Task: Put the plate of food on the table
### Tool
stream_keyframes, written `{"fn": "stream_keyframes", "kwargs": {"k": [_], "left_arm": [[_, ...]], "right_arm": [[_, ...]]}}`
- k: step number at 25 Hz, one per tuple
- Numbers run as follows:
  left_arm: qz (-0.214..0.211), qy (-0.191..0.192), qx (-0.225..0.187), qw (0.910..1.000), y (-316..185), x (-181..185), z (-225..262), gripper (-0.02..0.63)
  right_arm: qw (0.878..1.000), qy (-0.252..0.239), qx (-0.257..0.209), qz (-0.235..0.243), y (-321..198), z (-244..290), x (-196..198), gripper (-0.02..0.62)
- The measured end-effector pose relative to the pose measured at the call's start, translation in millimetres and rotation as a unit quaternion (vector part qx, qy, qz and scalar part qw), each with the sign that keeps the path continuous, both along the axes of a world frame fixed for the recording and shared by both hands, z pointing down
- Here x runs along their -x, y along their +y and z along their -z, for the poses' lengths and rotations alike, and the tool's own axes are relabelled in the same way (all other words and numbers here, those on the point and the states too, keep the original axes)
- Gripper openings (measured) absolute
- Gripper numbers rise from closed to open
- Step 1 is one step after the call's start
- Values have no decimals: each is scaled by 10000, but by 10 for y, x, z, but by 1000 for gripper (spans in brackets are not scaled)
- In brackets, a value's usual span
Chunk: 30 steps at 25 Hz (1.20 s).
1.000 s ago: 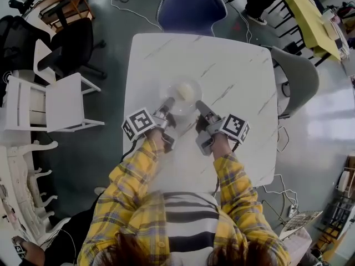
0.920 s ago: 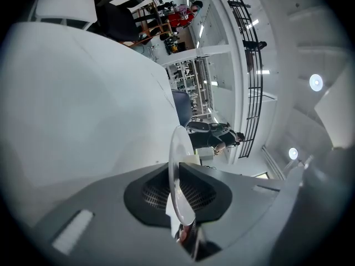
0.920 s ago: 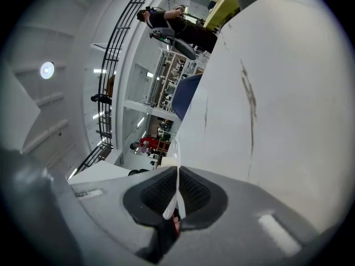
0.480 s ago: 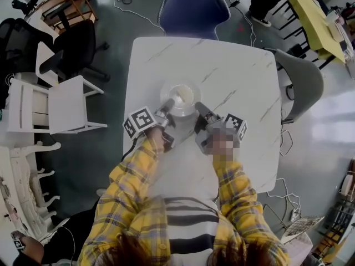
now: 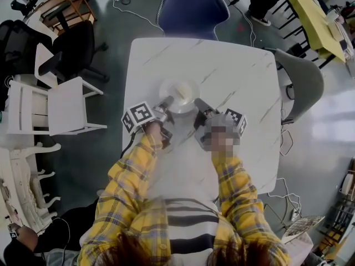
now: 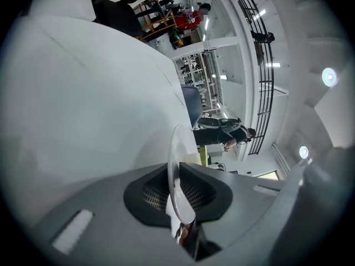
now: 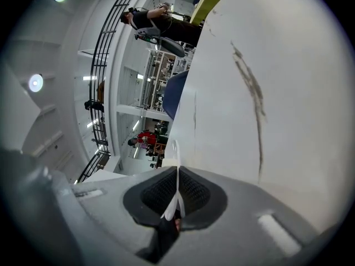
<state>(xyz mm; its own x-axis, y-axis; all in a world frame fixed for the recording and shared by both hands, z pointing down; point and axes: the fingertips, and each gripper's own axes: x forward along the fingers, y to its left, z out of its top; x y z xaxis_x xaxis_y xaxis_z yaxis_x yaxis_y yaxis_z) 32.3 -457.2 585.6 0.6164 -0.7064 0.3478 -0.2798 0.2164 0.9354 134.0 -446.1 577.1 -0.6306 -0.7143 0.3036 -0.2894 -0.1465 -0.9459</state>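
**Two grips, one plate: set it down level**

Both tongs are clenched on the same clear plate [image 5: 178,97]. The left gripper [image 5: 165,103] bites the rim at its near-left edge, and the right gripper [image 5: 198,104] bites it at the near-right edge. Each gripper's own view shows the thin rim pinched edge-on between ribbed pads, with nothing else in the jaws. The plate carries a pale heap of food [image 5: 183,91]. It sits over the middle of the white marble table [image 5: 238,60], a little toward the near side, in front of the person. It looks very low, but I cannot tell whether its base already touches the top.

The step in hand, as I judge it, is the set-down. Both hands should sink at the same pace, so the plate stays flat and the food does not slide toward the far rim. Neither grip should slacken until the base rests fully, because letting one side go first would likely tip the plate onto the other. Then both should open together and draw back toward the near edge, low and straight. That way the pads clear the rim without dragging the slick plate across the marble.
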Motion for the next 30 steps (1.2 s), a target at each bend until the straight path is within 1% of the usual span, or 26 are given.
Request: {"fn": "stream_keyframes", "kwargs": {"k": [3,9,13,18,23,26,30], "left_arm": [[-63,-89,74,9999,-27,-5,-40,28],[-164,-154,68,9997,-50,-7,-56,38],[-308,-52,78,9995,-20,-36,-40,53],[-341,93,44,9994,19,-2,-13,87],[-477,66,16,9988,75,7,-9,84],[-500,48,83,9987,109,6,-14,84],[-637,129,170,9977,229,19,-31,77]], "right_arm": [[10000,8,56,-7,-32,-40,-4,5],[9999,-73,97,-14,-68,-73,-6,5],[10000,-58,80,5,-84,-67,-22,5],[9999,-88,74,54,-91,-83,12,4],[9999,-111,86,34,-107,-104,-5,5],[9999,-101,82,-7,-113,-102,-11,5],[9999,-33,59,-94,-134,-112,-31,5]]}}
